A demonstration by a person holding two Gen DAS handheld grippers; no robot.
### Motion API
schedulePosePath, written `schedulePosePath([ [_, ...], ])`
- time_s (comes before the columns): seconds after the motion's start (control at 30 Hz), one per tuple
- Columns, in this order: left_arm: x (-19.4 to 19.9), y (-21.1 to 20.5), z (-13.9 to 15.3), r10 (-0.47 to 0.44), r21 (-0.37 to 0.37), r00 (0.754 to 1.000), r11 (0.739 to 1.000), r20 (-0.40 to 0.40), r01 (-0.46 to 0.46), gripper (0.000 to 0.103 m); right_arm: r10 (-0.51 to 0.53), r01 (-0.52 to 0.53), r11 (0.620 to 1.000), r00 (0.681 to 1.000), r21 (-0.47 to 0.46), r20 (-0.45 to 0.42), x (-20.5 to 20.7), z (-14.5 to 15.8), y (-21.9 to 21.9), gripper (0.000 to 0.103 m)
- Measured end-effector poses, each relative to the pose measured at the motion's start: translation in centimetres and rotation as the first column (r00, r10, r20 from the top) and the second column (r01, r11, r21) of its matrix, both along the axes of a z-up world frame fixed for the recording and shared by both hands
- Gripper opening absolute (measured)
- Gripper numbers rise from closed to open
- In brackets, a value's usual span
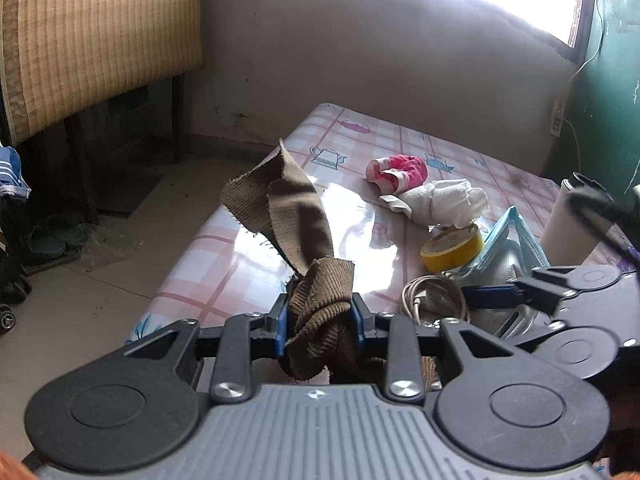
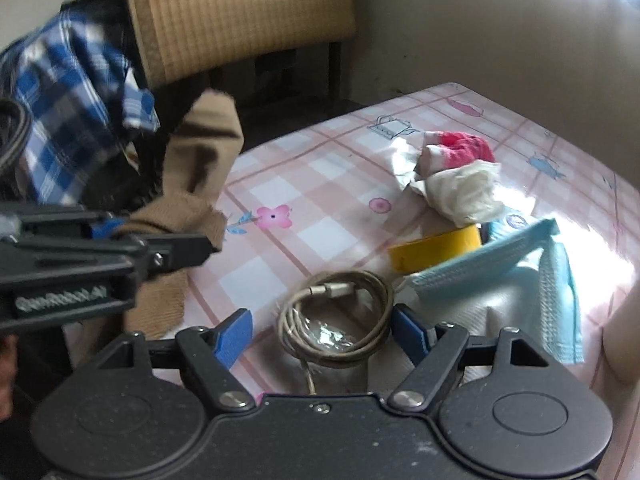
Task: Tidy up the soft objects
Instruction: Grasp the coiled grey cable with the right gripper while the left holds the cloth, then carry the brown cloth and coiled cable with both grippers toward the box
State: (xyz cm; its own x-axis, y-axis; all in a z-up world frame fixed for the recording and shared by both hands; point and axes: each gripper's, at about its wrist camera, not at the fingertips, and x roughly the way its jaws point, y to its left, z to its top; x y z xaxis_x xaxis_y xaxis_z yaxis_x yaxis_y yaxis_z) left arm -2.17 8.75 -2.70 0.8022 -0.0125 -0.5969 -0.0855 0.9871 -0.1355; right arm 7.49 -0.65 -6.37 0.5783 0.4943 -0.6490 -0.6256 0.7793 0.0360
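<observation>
My left gripper (image 1: pixel 320 322) is shut on a brown ribbed cloth (image 1: pixel 296 216), bunched between its blue pads, with a long end standing up over the table's near left part. In the right wrist view the same brown cloth (image 2: pixel 200 148) hangs from the left gripper (image 2: pixel 116 236) at the left. My right gripper (image 2: pixel 322 334) is open, its blue pads either side of a coiled beige cable (image 2: pixel 336 316) lying on the table. A pink and white sock (image 1: pixel 396 172), a white crumpled cloth (image 1: pixel 444 200) and a light blue face mask (image 1: pixel 508 236) lie further back.
The table wears a pink checked plastic cover (image 1: pixel 224 256). A yellow tape roll (image 1: pixel 452 246) sits beside the mask, a white cup (image 1: pixel 568 220) at the right. A woven-backed chair (image 1: pixel 88 32) stands left on the floor. A blue checked sleeve (image 2: pixel 76 100) shows at the left.
</observation>
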Motion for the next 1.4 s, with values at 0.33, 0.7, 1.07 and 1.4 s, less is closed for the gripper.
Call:
schedulePosePath([
  [0.33,0.7,0.3,-0.1,0.026,-0.006,1.0,1.0,-0.008,-0.026,0.032,-0.016,0.019,0.997,0.999,0.072,-0.043,1.9,-0.2,0.9,0.081],
  [0.7,1.9,-0.7,2.8,0.031,-0.004,0.999,1.0,0.013,-0.031,0.032,-0.174,0.169,0.974,0.985,0.151,0.018,0.0,5.3,-2.2,0.069],
  [1.07,4.3,-4.7,7.2,-0.04,0.013,0.998,0.999,0.043,0.039,0.032,-0.314,0.294,0.921,0.948,0.255,0.041,-0.3,10.5,-8.3,0.069],
  [1.4,6.0,-8.6,8.8,-0.11,0.03,0.994,0.994,0.03,0.109,0.032,-0.408,0.391,0.881,0.913,0.267,0.008,0.0,11.7,-14.2,0.069],
])
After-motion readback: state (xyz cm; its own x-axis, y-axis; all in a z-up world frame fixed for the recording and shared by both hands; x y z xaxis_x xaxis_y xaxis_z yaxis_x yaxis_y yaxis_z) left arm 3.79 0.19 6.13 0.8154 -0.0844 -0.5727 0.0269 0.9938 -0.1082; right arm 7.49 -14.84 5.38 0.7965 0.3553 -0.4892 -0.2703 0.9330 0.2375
